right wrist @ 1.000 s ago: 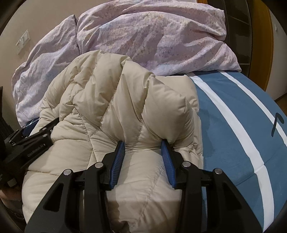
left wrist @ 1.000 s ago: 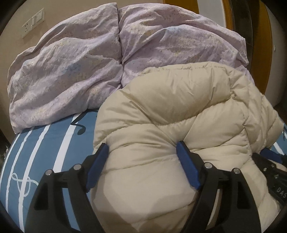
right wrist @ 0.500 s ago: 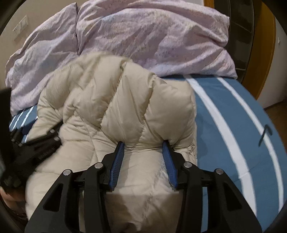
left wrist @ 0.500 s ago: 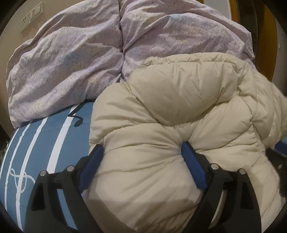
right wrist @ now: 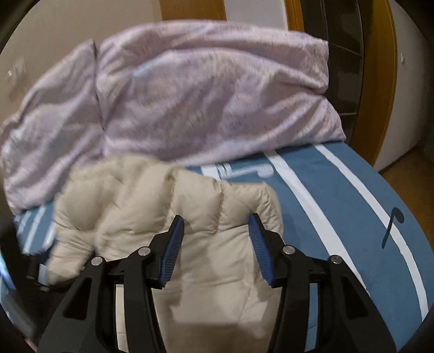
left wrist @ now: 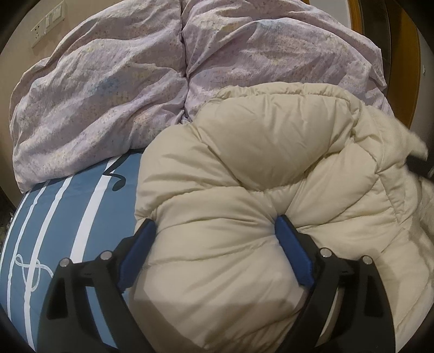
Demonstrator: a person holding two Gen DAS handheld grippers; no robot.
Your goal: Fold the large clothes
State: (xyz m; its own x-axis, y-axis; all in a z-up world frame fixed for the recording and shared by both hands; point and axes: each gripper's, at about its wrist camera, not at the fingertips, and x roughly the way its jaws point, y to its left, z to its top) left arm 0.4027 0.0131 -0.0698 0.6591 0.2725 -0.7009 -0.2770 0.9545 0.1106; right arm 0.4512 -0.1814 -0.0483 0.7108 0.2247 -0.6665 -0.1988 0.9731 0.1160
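A cream quilted puffer jacket [left wrist: 257, 176] lies bunched on the bed. In the left wrist view my left gripper [left wrist: 214, 222] has its jaws wide, shut on a thick fold at the jacket's near edge. The padding fills the gap and dents at the right-hand pad [left wrist: 293, 249]. In the blurred right wrist view the jacket [right wrist: 152, 211] sits lower and farther off. My right gripper [right wrist: 217, 220] is open above the jacket's near right part, both ribbed blue pads bare, with fabric below and between them. A dark bit of it shows past the jacket [left wrist: 417, 165].
A rumpled lilac duvet [left wrist: 108, 95] is heaped across the back of the bed [right wrist: 203, 95]. The blue sheet with white stripes [left wrist: 67, 217] shows left and right [right wrist: 339, 203] of the jacket. A wall socket [left wrist: 48, 23] and a wooden door frame [right wrist: 379, 81] stand behind.
The right gripper's jaws have widened off the jacket and it has pulled up and back, so the jacket looks smaller. The left jaws have widened a little around their fold; that hand has stayed put.
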